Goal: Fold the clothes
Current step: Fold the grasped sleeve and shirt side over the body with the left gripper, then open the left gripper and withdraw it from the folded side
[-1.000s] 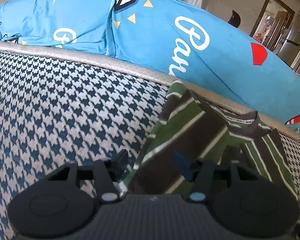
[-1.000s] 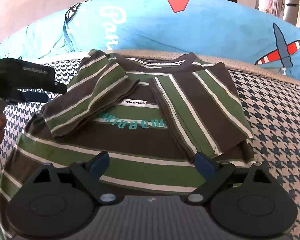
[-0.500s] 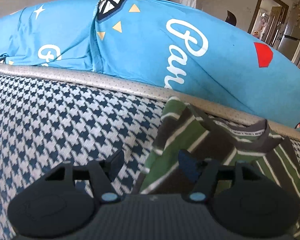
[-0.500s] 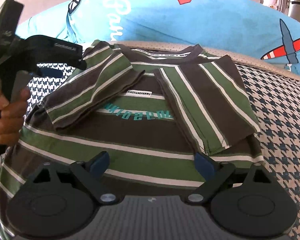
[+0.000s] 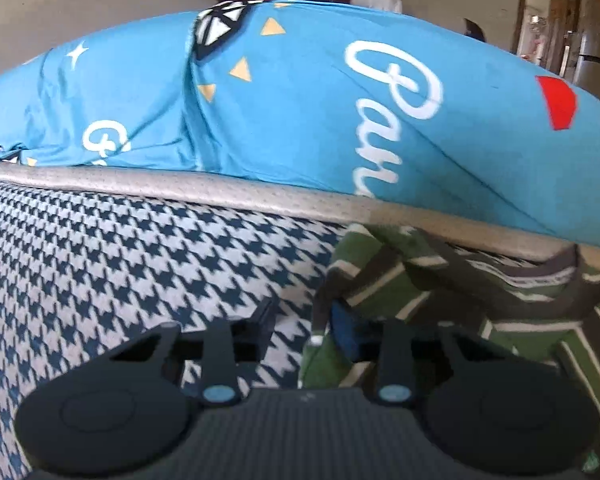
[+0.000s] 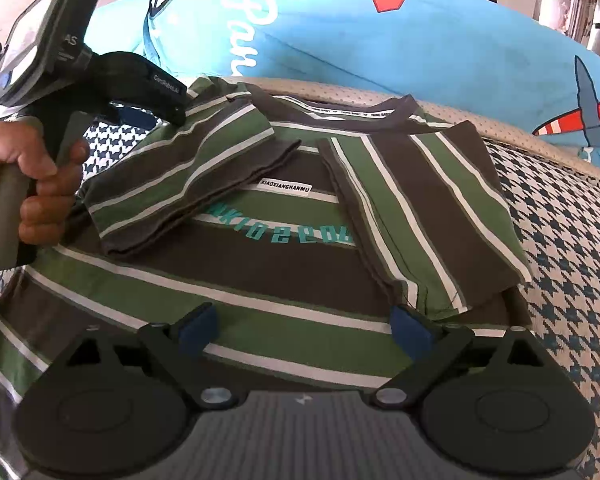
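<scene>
A green, brown and white striped T-shirt (image 6: 284,264) lies flat on the houndstooth surface, both sleeves folded in over its chest. My right gripper (image 6: 304,326) is open and empty, low over the shirt's lower part. My left gripper (image 5: 304,326) is open at the shirt's left shoulder edge (image 5: 364,280), with the cloth edge between its fingers. In the right wrist view the left gripper (image 6: 148,108) is held by a hand at the shirt's upper left.
The houndstooth surface (image 5: 120,264) ends in a beige band (image 5: 180,186) at the far side. A large blue printed cushion (image 5: 320,100) lies right behind the band, also in the right wrist view (image 6: 440,40). A doorway (image 5: 548,28) is far right.
My left gripper has moved forward and toward the shirt's left shoulder, and its fingers have narrowed around the cloth edge. My right gripper has stayed in place, open.
</scene>
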A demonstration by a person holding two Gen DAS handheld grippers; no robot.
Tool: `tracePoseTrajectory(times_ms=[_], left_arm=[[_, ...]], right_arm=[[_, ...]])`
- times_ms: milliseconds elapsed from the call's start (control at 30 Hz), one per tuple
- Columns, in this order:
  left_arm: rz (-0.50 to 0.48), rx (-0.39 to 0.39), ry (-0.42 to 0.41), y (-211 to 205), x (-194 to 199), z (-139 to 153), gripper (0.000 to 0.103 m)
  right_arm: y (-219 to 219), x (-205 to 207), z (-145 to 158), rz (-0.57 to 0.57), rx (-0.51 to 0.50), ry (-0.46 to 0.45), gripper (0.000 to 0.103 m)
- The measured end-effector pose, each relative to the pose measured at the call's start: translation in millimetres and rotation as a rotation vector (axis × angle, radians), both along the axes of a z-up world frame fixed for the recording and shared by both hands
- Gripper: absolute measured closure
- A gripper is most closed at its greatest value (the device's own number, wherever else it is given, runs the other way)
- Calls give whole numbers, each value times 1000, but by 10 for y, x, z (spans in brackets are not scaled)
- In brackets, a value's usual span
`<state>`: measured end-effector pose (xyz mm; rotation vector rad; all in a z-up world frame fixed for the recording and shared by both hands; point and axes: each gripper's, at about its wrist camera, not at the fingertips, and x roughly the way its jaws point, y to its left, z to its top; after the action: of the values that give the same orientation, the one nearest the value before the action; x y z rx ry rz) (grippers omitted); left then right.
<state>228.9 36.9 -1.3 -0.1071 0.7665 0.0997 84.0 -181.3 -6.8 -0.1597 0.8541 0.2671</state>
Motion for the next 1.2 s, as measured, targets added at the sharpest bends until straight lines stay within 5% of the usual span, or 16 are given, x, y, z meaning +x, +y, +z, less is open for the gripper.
tracePoseTrajectory(times_ms=[500, 767, 1033, 1200], left_arm=[[73, -10, -20, 119, -40, 31, 59], [-5, -6, -30, -109, -381, 203, 39], [-69, -35, 67, -242, -755, 149, 31], [-114, -5, 101, -379, -1004, 93, 23]], right_arm=[[-20, -11, 8, 9, 0, 4, 7], [-126, 54, 114, -20, 87, -10, 8], [-292, 73, 315, -90, 134, -119, 8], [-402, 173, 255, -172, 172, -72, 8]])
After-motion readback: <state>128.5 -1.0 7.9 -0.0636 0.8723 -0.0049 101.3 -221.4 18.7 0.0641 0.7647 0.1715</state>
